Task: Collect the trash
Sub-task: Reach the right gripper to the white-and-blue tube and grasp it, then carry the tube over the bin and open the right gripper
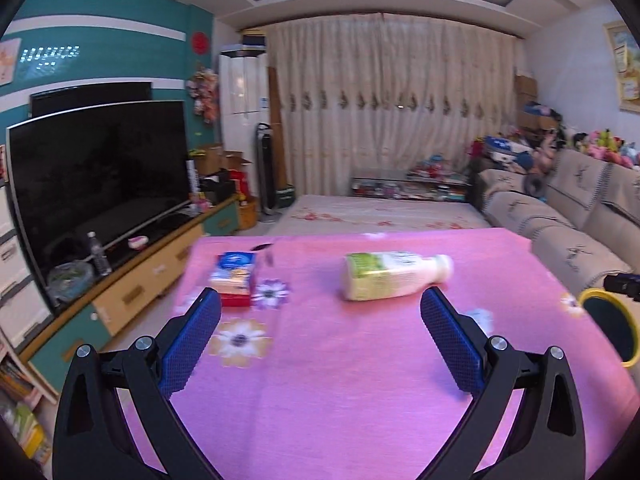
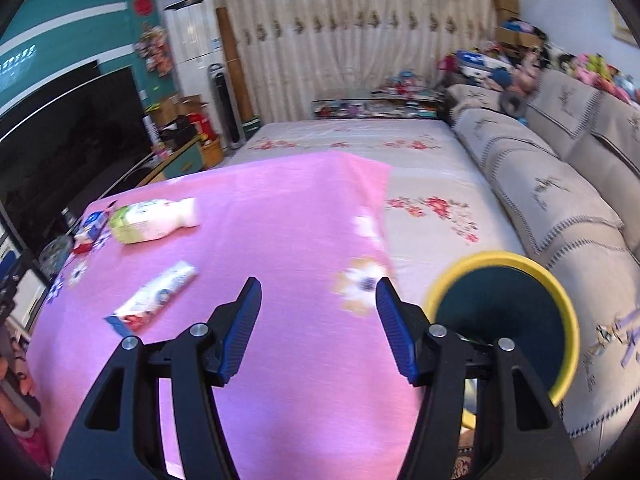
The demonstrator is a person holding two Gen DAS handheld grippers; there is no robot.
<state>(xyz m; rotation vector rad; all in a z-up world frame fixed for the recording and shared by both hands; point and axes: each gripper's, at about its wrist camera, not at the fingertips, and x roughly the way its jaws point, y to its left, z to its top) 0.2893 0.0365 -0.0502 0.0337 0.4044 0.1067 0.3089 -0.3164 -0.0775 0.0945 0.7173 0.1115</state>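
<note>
On the pink floral tablecloth (image 1: 360, 360), a blue-and-red carton (image 1: 234, 278) is seen at left, a snack wrapper (image 2: 154, 300) nearer, and a toppled milk bottle (image 1: 394, 276) mid-table. The left gripper (image 1: 320, 300) is spread wide, the right gripper (image 2: 318, 292) parted, nothing grasped. A yellow-rimmed bin (image 2: 560, 296) is placed at right.

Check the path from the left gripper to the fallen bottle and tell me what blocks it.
Nothing visible blocks it. The left gripper is open and empty, and only bare pink tablecloth lies between its fingers and the bottle lying on its side. The blue carton sits off to the left, apart.
</note>
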